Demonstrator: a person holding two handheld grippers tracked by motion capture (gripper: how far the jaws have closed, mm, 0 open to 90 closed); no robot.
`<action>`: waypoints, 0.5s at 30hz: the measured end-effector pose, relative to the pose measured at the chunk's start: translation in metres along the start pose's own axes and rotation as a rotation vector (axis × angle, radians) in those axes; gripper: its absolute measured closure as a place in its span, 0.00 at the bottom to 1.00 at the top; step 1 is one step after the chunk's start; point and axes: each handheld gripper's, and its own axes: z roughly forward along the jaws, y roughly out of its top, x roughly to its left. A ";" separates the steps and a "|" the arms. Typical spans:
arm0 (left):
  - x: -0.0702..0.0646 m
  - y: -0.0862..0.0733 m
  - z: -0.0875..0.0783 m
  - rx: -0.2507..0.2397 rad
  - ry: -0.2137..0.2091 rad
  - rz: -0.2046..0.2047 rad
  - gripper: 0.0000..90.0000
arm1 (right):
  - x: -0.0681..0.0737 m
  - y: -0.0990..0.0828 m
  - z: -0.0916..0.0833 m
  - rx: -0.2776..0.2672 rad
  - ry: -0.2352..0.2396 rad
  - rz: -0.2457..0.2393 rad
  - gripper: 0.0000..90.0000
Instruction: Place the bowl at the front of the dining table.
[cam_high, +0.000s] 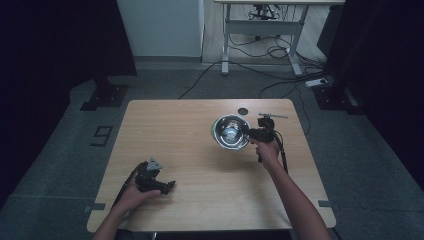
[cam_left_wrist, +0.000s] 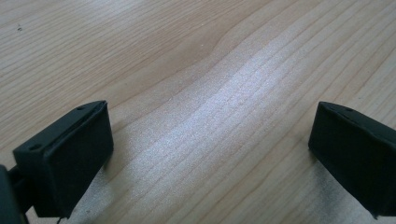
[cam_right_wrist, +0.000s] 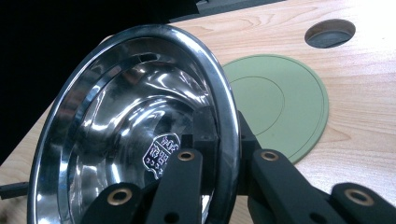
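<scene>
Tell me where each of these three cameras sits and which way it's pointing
High view: above the person's side, looking forward and down on the table; both forearms, left hand-held gripper, right hand-held gripper.
Left gripper view: rides that gripper, facing bare wood between open jaws.
Right gripper view: rides that gripper, jaws clamping the steel bowl rim, green mat beyond.
Shared: high and right gripper views show the bowl.

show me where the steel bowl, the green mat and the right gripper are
steel bowl (cam_right_wrist: 130, 130), right gripper view, on its shiny inner wall
green mat (cam_right_wrist: 289, 100), right gripper view, on its flat top beside the bowl
right gripper (cam_right_wrist: 229, 140), right gripper view, between the fingertips clamped on the bowl's rim
</scene>
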 end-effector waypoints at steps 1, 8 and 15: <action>0.000 0.000 0.000 0.000 0.000 0.000 0.00 | 0.000 0.000 0.000 0.000 -0.001 0.001 0.95; 0.000 0.000 0.000 0.000 0.000 0.000 0.00 | -0.003 0.005 0.003 0.005 -0.020 -0.001 0.95; 0.000 0.000 0.000 0.000 0.000 0.000 0.00 | -0.002 0.011 0.007 -0.003 -0.026 0.002 0.95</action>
